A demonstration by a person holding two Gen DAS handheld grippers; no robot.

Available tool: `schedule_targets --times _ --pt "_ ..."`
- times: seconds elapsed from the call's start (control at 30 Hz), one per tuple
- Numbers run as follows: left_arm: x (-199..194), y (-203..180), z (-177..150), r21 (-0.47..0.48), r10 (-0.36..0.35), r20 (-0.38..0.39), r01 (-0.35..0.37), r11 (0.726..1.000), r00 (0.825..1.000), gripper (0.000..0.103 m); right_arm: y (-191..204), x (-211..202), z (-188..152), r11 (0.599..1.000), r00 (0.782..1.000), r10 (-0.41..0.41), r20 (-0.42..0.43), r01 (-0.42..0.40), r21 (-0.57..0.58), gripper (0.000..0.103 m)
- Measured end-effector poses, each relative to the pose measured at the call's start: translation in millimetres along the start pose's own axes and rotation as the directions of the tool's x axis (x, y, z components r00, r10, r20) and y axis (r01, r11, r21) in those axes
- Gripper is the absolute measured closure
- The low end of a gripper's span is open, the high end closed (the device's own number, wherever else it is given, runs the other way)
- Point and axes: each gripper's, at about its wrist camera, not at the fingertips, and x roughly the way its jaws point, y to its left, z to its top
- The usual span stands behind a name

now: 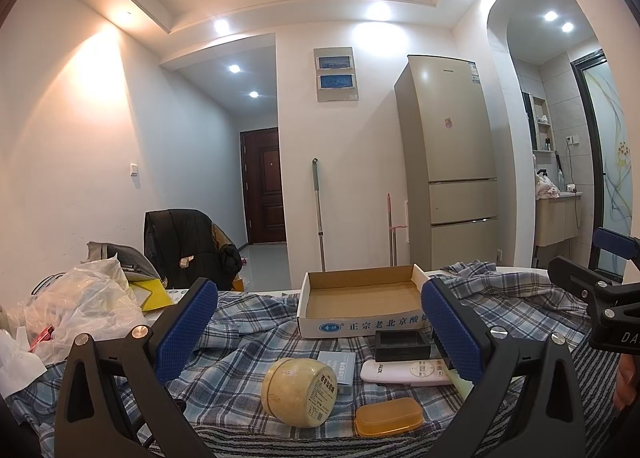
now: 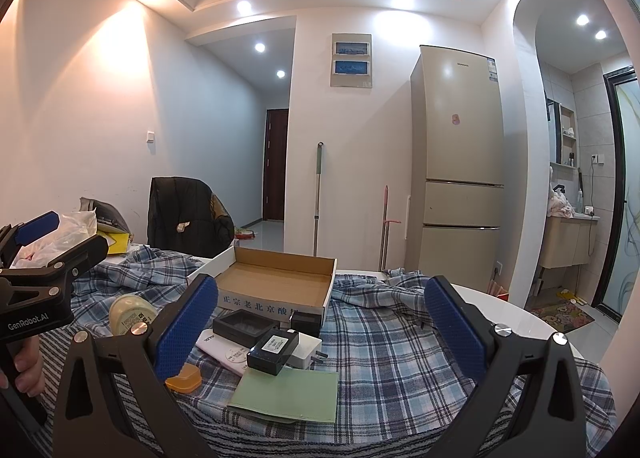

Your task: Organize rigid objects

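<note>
An empty cardboard tray box (image 1: 360, 294) (image 2: 276, 278) stands on the plaid cloth (image 1: 248, 342). In front of it lie a cream jar (image 1: 300, 392) on its side, an orange soap bar (image 1: 389, 416), a white remote (image 1: 404, 372), a black tray lid (image 1: 402, 344) and a pale blue box (image 1: 340, 370). The right wrist view adds a black box (image 2: 273, 346) and a green pad (image 2: 288, 394). My left gripper (image 1: 318, 334) is open above the jar. My right gripper (image 2: 320, 334) is open above the black box.
Plastic bags (image 1: 76, 306) and a yellow item (image 1: 154, 294) clutter the table's left. A chair with a black jacket (image 1: 188, 246) stands behind. A fridge (image 1: 452, 161) and mop (image 1: 318, 201) stand against the far wall. The white table edge (image 2: 520, 310) curves at right.
</note>
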Motion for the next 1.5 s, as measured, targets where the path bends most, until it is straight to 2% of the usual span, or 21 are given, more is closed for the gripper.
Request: schedule_targets --times 0.63,0.8,0.9,1.03,1.1,1.4,1.5 --pt "1.5 -0.4 -1.4 -0.001 -0.002 -0.008 0.002 1.0 1.0 0.0 -0.1 0.5 -1.6 1.0 1.0 0.001 -0.01 -0.001 0.003 0.0" --pt "13.0 4.2 -12.2 -0.011 -0.03 -0.069 0.029 1.0 0.997 0.0 -1.0 5.4 -4.2 1.0 0.999 0.013 -0.029 -0.013 0.012 0.0" --pt "12.8 2.3 -12.6 -0.003 -0.058 -0.063 0.058 0.998 0.996 0.0 0.9 5.0 -4.7 0.999 0.999 0.032 -0.033 -0.032 0.008 0.0" --pt "10.4 -11.5 -10.0 0.075 0.011 -0.064 -0.006 0.997 0.998 0.0 5.0 -1.2 -4.3 0.999 0.999 0.049 -0.011 -0.049 -0.008 0.0" --pt "10.3 -13.8 -9.7 0.087 0.001 -0.076 0.006 0.996 0.997 0.0 6.5 -3.4 -3.6 0.998 0.999 0.054 -0.002 -0.054 -0.013 0.0" --pt "10.3 -2.7 -5.4 0.039 -0.01 -0.089 0.013 0.999 0.996 0.0 3.2 -2.1 -0.3 0.998 0.998 0.058 -0.013 -0.058 0.0 0.0" --pt "15.8 -3.4 -4.5 0.039 -0.008 -0.117 0.012 0.999 0.993 0.0 2.7 -1.8 -0.6 0.998 0.998 0.057 -0.016 -0.057 0.003 0.0"
